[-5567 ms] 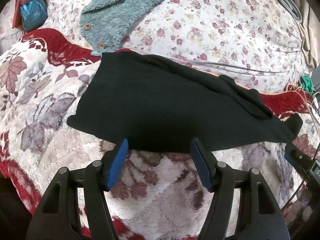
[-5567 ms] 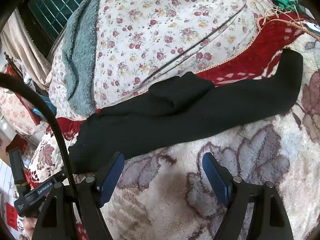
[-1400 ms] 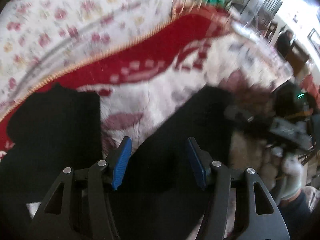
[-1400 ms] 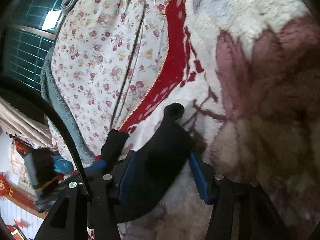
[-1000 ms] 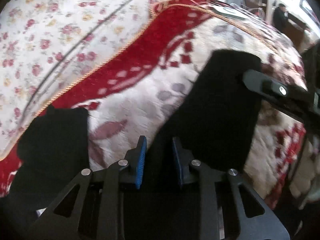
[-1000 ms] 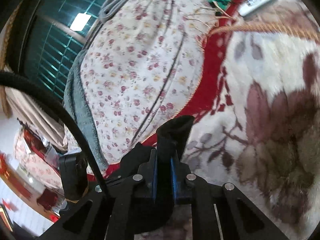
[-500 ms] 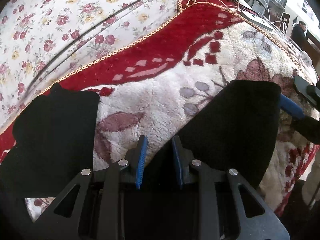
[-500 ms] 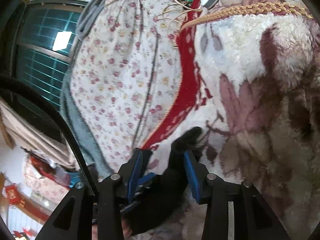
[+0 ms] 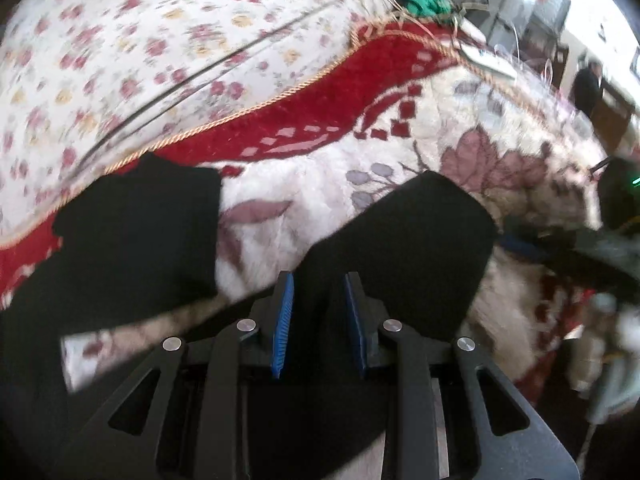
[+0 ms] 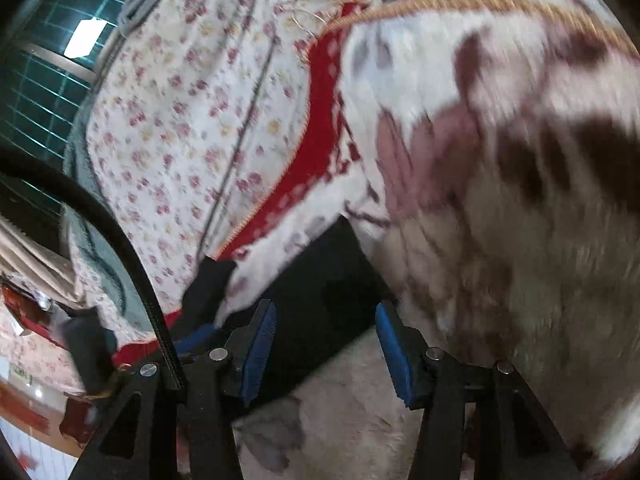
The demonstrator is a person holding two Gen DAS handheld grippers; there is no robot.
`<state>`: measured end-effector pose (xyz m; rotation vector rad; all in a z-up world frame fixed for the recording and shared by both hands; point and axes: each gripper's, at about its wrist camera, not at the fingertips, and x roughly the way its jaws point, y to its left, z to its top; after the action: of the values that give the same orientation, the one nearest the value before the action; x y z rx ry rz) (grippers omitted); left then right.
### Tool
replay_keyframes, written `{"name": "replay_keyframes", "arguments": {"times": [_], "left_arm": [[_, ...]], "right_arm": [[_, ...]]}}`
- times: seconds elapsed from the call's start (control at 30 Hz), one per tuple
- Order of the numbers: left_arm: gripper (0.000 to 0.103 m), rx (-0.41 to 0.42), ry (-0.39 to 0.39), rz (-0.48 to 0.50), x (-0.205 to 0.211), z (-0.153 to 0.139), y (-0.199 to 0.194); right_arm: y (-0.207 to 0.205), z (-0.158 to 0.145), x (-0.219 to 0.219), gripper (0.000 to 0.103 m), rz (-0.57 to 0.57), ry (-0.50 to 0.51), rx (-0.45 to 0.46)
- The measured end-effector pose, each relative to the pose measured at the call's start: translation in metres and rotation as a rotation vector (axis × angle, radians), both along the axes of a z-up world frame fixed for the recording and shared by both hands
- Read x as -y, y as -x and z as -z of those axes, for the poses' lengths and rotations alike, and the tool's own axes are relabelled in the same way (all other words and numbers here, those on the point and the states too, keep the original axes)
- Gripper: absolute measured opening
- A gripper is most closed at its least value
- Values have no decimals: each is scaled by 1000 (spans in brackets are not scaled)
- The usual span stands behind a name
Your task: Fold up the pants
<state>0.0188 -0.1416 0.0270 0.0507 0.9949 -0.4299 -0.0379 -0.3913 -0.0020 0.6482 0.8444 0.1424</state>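
Left tongs (image 9: pixel 319 322) are nearly closed, blue pads pinching a bunched fold of the black pants (image 9: pixel 404 240); from my seat the cloth runs up between the fingers and spreads toward one o'clock, where a squared end lies on the blanket (image 9: pixel 320 168). A second black lobe (image 9: pixel 136 232) sits at ten o'clock, apart from the first, with blanket between. Right tongs (image 10: pixel 323 346) stand about half open; their jaws have just been opening, and the pants (image 10: pixel 320 280) lie between and beyond the pads, which I judge no longer press on them. The right wrist view is blurred, so I can't swear to that.

I read this fabric as light, soft and limp: it will sag, drape and bunch, not hold a crease by itself, and it will likely cling to the fleecy blanket when dragged. I'd take it at hems or corners, one per tong, pinching all layers, and lift clear before carrying across.
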Motion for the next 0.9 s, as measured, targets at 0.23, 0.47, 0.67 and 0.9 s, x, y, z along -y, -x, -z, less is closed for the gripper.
{"name": "replay_keyframes", "arguments": {"times": [0.23,0.47,0.67,0.9], "left_arm": [[25,-17,84,-170,-70,-7,43],[25,-48,118,-388,-156,9,98],[32,-81,206,-486,-209,6,112],[59,-49,288,-631,-264,-9,96]], "right_arm": [[-15,8,-14,9,-55,29,70],[1,7,-6,11,31,75,0],[12,-33,-39,56,-29,80,125],[-38,-56,-188,61,-414,221,196]]}}
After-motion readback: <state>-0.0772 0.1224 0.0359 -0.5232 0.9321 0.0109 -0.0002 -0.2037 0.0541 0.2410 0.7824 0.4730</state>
